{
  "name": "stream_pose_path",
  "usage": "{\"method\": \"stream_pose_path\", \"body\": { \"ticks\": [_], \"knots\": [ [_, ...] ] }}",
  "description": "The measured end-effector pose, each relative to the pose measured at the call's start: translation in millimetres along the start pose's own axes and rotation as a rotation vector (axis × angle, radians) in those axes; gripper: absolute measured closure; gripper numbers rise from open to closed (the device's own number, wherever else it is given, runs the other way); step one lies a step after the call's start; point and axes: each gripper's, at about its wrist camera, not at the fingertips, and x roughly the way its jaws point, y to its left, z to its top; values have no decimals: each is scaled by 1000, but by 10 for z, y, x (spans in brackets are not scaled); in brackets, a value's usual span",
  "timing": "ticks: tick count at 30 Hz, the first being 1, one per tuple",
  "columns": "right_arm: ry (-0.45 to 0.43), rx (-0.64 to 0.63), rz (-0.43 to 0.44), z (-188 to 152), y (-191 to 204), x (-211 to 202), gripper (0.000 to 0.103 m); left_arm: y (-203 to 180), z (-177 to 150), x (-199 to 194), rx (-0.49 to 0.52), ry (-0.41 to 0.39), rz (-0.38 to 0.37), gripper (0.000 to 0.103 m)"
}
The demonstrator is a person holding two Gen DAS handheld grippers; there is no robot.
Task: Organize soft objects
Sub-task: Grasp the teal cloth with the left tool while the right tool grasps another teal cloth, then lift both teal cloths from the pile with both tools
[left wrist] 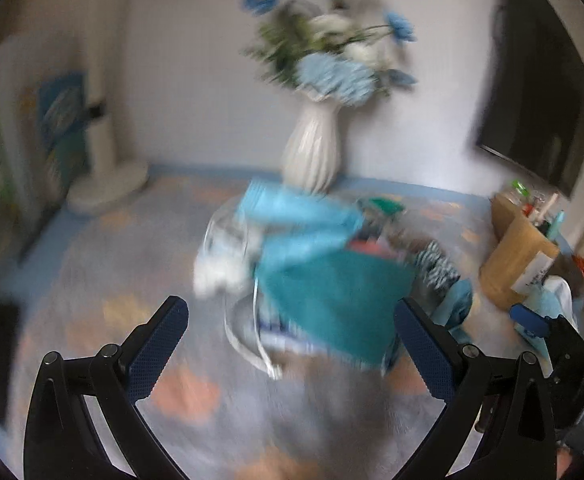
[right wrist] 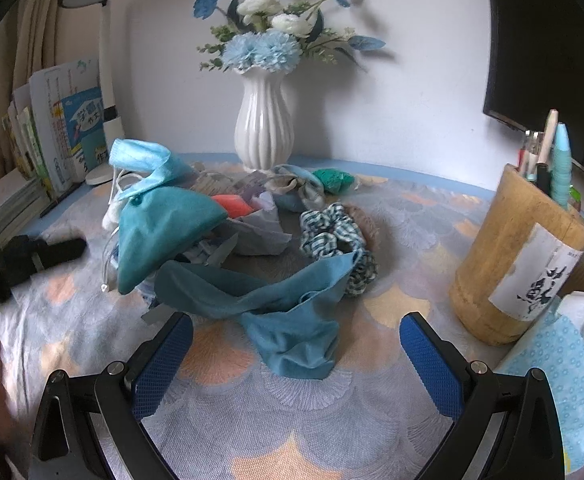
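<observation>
A pile of soft things lies on the patterned tablecloth (right wrist: 292,412). It holds a teal drawstring pouch (right wrist: 159,228), a light blue face mask (right wrist: 141,158), a blue cloth (right wrist: 287,320), a striped scrunchie (right wrist: 332,236), a green scrunchie (right wrist: 334,179) and an orange piece (right wrist: 231,204). My right gripper (right wrist: 296,354) is open and empty, just in front of the blue cloth. My left gripper (left wrist: 289,346) is open and empty, close in front of the teal pouch (left wrist: 328,296); that view is blurred. The left gripper also shows at the left edge of the right wrist view (right wrist: 23,260).
A white vase of blue flowers (right wrist: 263,120) stands behind the pile. A wooden pen holder (right wrist: 520,260) and a tissue pack (right wrist: 564,364) stand at the right. Books (right wrist: 63,128) and a white lamp (right wrist: 105,60) are at the left. A dark monitor (right wrist: 552,40) hangs at the right.
</observation>
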Motion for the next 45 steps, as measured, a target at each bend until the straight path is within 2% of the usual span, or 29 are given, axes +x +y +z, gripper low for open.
{"method": "stream_pose_path", "body": {
  "ticks": [3, 6, 9, 12, 14, 16, 17, 19, 22, 27, 30, 31, 33, 34, 36, 37, 38, 39, 42, 45],
  "knots": [
    [-35, 38, -10, -7, -65, -68, 0, -44, 318, 120, 109, 41, -70, 1],
    [-17, 63, 8, 8, -119, -37, 0, -173, 548, 362, 265, 85, -101, 1],
    [11, 86, 20, 19, -167, 0, 0, -299, 593, 565, 358, 116, -103, 1],
    [8, 135, 31, 19, -263, -52, 0, -343, 555, 679, 395, 132, -104, 2],
    [35, 165, 89, 29, -333, -44, 0, -305, 522, 741, 391, 146, -108, 8],
    [81, 183, 134, 43, -363, 30, 0, -258, 499, 842, 379, 174, -115, 29],
    [98, 187, 145, 42, -370, 61, 0, -231, 473, 891, 372, 194, -123, 34],
    [135, 203, 177, 46, -395, 139, 0, -190, 408, 944, 359, 214, -137, 52],
    [176, 248, 221, 18, -446, 226, 0, -172, 326, 924, 341, 198, -161, 71],
    [211, 352, 285, 13, -587, 330, 0, -160, 291, 752, 323, 132, -135, 82],
    [213, 353, 306, 89, -567, 350, 1, -132, 307, 596, 286, 91, -125, 83],
    [218, 347, 299, 103, -562, 374, 3, -127, 317, 539, 271, 78, -121, 83],
    [235, 344, 256, 112, -552, 455, 24, -92, 332, 370, 233, 37, -119, 83],
    [250, 339, 268, 113, -537, 506, 36, -74, 334, 290, 215, 19, -119, 83],
    [277, 334, 286, 104, -498, 584, 49, -14, 311, 103, 157, -12, -118, 83],
    [269, 312, 269, 103, -450, 576, 57, 4, 285, 29, 140, -20, -122, 83],
    [256, 286, 258, 112, -407, 548, 75, 20, 230, -71, 122, -33, -126, 83],
    [248, 273, 257, 115, -395, 530, 84, 25, 152, -177, 100, -51, -133, 83],
    [211, 308, 260, 115, -441, 398, 88, 8, -138, -359, 40, -66, -131, 83],
    [132, 364, 306, 112, -561, 95, 88, 24, -379, -303, -29, -32, -129, 83]
  ]
}}
